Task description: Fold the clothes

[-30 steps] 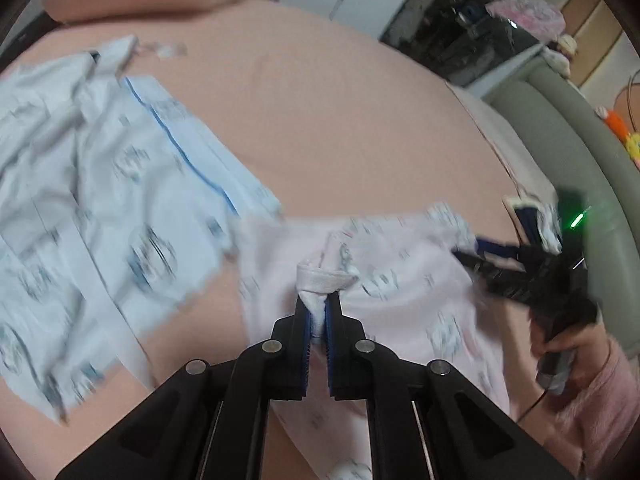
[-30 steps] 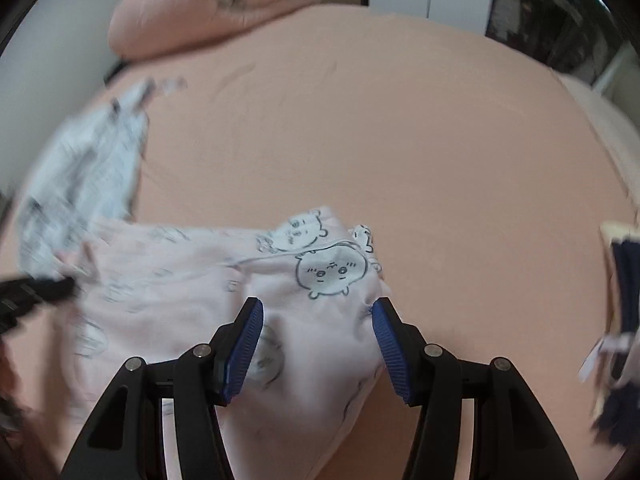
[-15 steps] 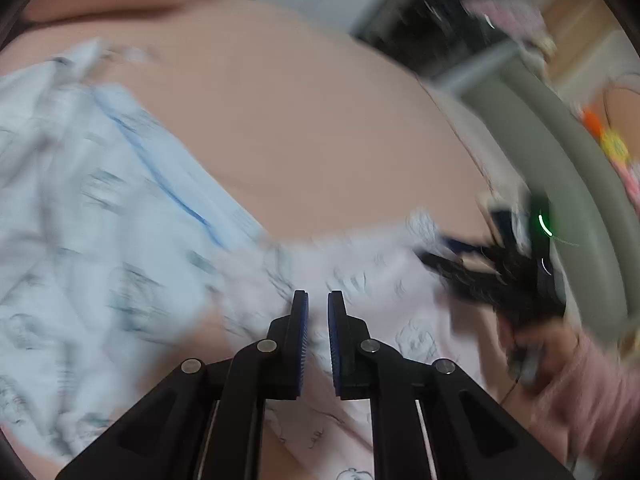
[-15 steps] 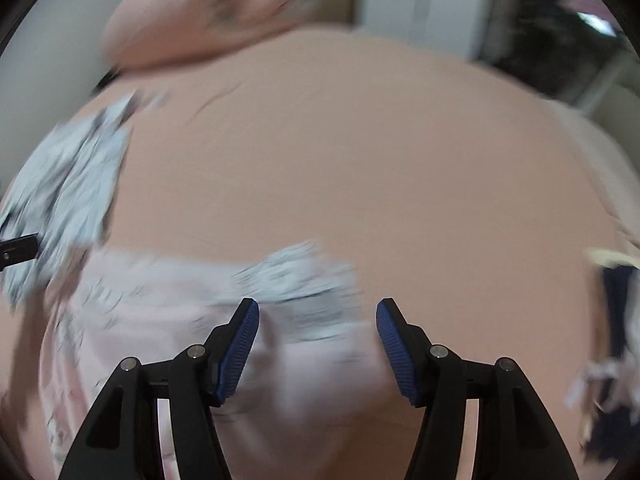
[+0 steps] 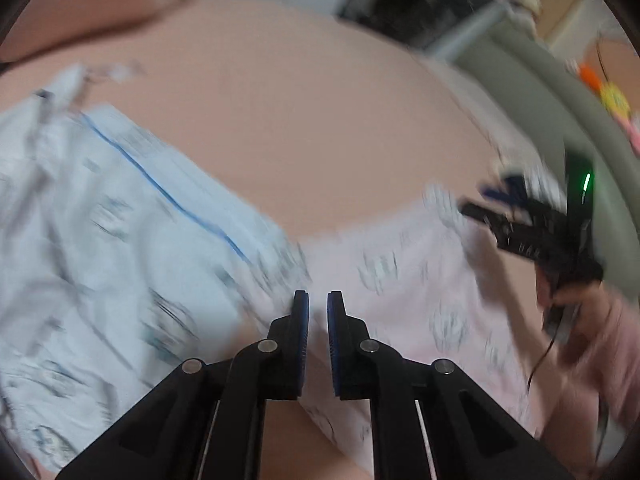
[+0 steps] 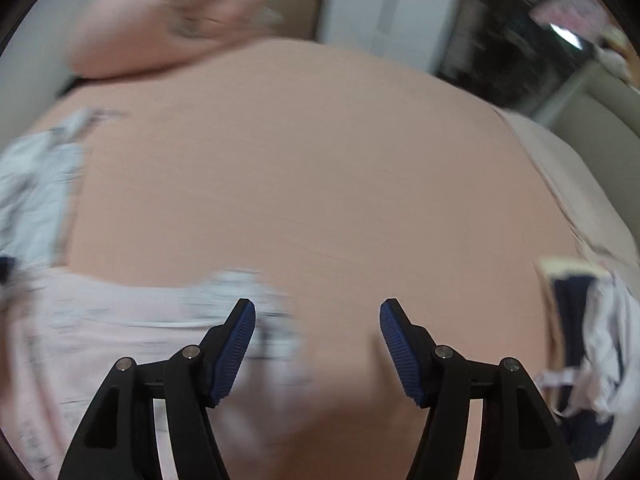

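A pale pink printed garment (image 5: 404,280) lies on the peach bed sheet (image 5: 304,120), blurred by motion; it also shows in the right wrist view (image 6: 100,340) at lower left. My left gripper (image 5: 318,300) hovers above its left part, jaws nearly together with a narrow gap and nothing between them. My right gripper (image 6: 318,312) is open and empty above the garment's right edge; it shows in the left wrist view (image 5: 532,224) at the right, held by a hand.
A light blue printed garment (image 5: 100,240) lies spread to the left of the pink one. A peach pillow (image 6: 160,28) sits at the bed's far end. Dark blue and white clothes (image 6: 588,332) lie at the right. A grey-green sofa (image 5: 560,120) stands beyond the bed.
My left gripper has let go of the pink garment's bunched cloth and lifted off. Both grippers have drawn back from the garment, the right one shifting to the right; the frames are motion-blurred.
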Action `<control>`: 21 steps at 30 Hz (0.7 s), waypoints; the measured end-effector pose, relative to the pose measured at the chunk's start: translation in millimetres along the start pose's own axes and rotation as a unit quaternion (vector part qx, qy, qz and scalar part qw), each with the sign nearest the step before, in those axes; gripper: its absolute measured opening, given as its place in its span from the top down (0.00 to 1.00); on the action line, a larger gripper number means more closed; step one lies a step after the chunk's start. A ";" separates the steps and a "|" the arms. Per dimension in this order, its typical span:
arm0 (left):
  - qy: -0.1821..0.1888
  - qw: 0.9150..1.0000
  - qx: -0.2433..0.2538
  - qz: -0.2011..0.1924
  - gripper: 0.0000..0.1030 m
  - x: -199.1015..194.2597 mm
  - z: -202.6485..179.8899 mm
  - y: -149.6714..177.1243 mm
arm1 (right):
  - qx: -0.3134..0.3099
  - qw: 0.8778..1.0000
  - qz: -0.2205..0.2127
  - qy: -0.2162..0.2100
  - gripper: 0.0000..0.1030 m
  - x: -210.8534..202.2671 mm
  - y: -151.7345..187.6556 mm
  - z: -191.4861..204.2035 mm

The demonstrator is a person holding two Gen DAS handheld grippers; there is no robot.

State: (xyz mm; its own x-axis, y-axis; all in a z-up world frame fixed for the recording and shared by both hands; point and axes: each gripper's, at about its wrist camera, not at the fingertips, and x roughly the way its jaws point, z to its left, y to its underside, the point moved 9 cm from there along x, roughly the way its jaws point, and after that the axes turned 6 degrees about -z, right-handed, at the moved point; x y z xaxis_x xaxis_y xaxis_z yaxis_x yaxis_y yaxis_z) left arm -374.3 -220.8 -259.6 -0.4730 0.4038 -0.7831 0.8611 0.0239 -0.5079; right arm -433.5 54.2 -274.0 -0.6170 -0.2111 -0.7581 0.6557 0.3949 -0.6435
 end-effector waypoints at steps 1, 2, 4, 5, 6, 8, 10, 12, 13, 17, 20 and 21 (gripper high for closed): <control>-0.023 0.999 0.012 0.019 0.92 12.5 2.5 5.3 | -0.013 0.999 0.018 -0.031 0.37 0.7 7.3 16.5; -0.045 0.998 0.025 0.023 0.92 19.2 3.8 7.2 | -0.028 0.997 0.043 -0.053 0.37 7.3 17.4 32.6; -0.076 0.997 0.029 0.000 0.92 8.9 5.6 -5.5 | -0.042 0.997 0.062 -0.036 0.33 25.7 28.2 38.7; -0.092 0.995 0.030 -0.012 0.92 3.6 6.4 -11.8 | -0.029 0.998 0.058 -0.027 0.30 28.7 27.8 34.2; -0.113 0.993 0.032 -0.033 0.92 -6.3 9.0 -19.1 | -0.006 0.999 0.049 -0.011 0.30 25.1 25.2 24.7; -0.129 0.990 0.022 -0.051 0.92 -20.1 10.5 -24.8 | 0.026 0.999 0.032 0.029 0.30 10.6 22.1 6.2; -0.097 0.995 0.003 -0.039 0.92 -26.2 2.0 -13.6 | 0.038 0.999 0.020 0.029 0.30 -13.0 26.5 1.7; -0.064 0.998 -0.015 -0.017 0.92 -23.6 -17.1 5.6 | 0.060 0.997 0.040 -0.018 0.30 -40.3 41.7 9.2; -0.058 0.998 -0.024 -0.003 0.92 -18.4 -28.6 15.2 | 0.070 0.996 0.050 -0.040 0.30 -52.2 48.3 13.5; -0.020 0.996 -0.087 0.026 0.92 -24.7 -46.2 68.6 | 0.095 0.989 0.077 -0.088 0.28 -111.2 101.7 37.8; 0.018 0.993 -0.114 0.030 0.88 -32.3 -69.2 106.6 | 0.085 0.986 0.091 -0.108 0.28 -117.1 121.1 59.5; 0.026 0.992 -0.116 0.031 0.84 -34.5 -76.8 117.1 | 0.078 0.986 0.094 -0.109 0.28 -118.6 129.3 62.2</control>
State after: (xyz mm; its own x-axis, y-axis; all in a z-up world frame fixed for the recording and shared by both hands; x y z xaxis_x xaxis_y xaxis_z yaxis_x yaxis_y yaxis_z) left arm -242.8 -161.7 -264.4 -0.4125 0.4575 -0.7877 0.9110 0.2049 -0.3580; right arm -248.5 74.7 -273.9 -0.3806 -0.3408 -0.8597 0.8194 0.3066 -0.4843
